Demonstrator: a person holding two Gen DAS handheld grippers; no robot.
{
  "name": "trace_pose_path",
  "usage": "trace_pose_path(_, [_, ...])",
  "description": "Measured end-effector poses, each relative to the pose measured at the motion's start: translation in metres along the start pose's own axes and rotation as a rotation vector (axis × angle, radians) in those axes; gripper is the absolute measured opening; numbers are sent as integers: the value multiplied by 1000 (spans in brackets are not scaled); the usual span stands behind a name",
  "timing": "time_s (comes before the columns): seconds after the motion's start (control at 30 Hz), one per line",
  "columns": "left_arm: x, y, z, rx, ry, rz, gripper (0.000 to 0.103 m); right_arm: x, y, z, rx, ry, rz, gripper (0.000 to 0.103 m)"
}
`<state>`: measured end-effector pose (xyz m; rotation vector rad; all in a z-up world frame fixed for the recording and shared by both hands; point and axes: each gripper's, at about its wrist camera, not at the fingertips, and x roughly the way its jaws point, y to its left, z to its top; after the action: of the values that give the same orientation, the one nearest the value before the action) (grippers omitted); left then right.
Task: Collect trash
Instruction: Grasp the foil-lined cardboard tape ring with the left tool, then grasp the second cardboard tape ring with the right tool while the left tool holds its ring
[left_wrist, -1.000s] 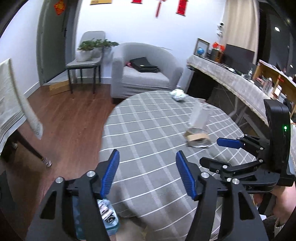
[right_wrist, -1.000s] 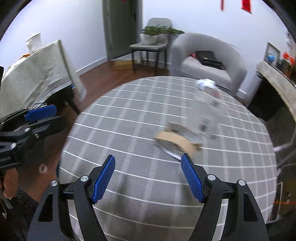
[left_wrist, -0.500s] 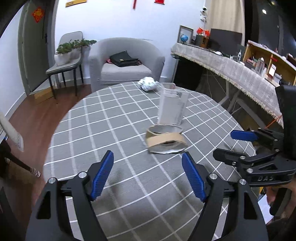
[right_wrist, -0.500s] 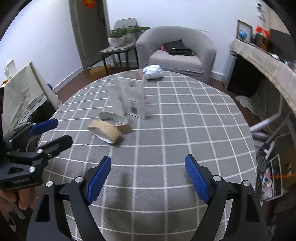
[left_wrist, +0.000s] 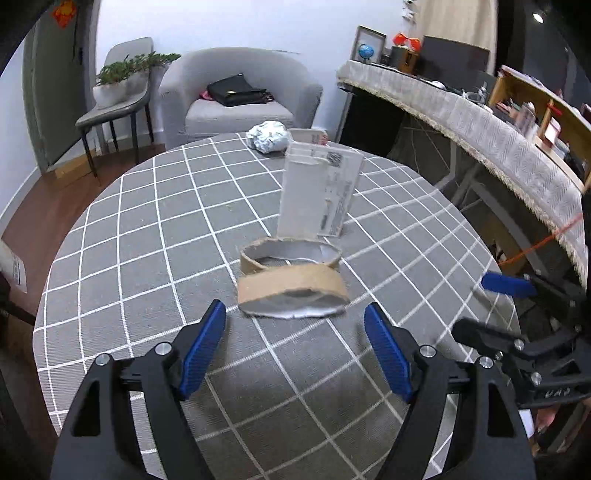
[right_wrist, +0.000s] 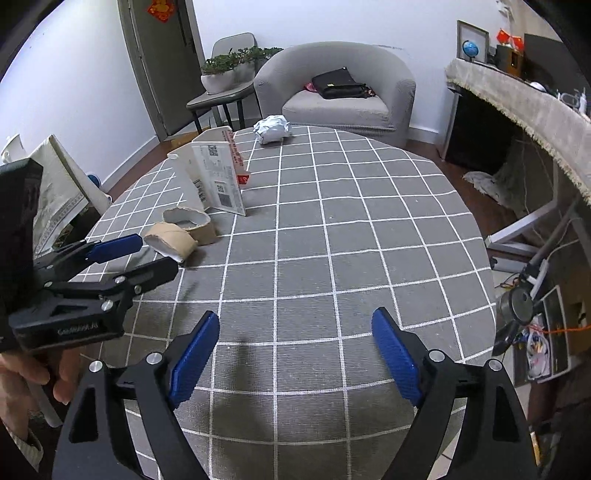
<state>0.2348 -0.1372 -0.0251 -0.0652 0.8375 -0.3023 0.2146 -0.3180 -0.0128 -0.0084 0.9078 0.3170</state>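
A torn brown cardboard ring lined in silver lies on the round grey checked table, with a second ring just behind it. A white upright carton stands behind them, and a crumpled white paper ball lies at the far edge. My left gripper is open and empty, just short of the front ring. My right gripper is open and empty over bare cloth, to the right of the rings, the carton and the paper ball.
A grey armchair with a black bag and a chair holding a plant stand beyond the table. A long cloth-covered counter runs along the right. Wood floor lies to the left; cables and clutter lie at the right.
My left gripper has come up over the table and closed in on the cardboard rings. My right gripper has swung to the right, so the trash now lies to its left.
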Motion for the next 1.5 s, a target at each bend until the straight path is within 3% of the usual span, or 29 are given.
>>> trace_pose_path(0.13, [-2, 2, 6, -25, -2, -20, 81, -3, -1, 2, 10, -8, 13, 85])
trace_pose_path(0.4, [14, -3, 9, -6, 43, 10, 81, -1, 6, 7, 23, -15, 22, 85])
trace_pose_path(0.5, [19, -5, 11, 10, 59, 20, 70, 3, 6, 8, 29, -6, 19, 85])
trace_pose_path(0.6, [20, -3, 11, 19, 61, 17, 68, 7, 6, 9, 35, -3, 21, 85])
trace_pose_path(0.87, [1, 24, 8, -49, 48, 16, 67, 15, 23, 14, 18, -11, 77, 85])
trace_pose_path(1.07, [-17, 52, 5, -99, 26, 65, 67, 20, 41, 24, 26, -22, 102, 89])
trace_pose_path(1.5, [-47, 98, -2, -148, 17, 108, 68, 54, 90, 44, -56, -9, 63, 89])
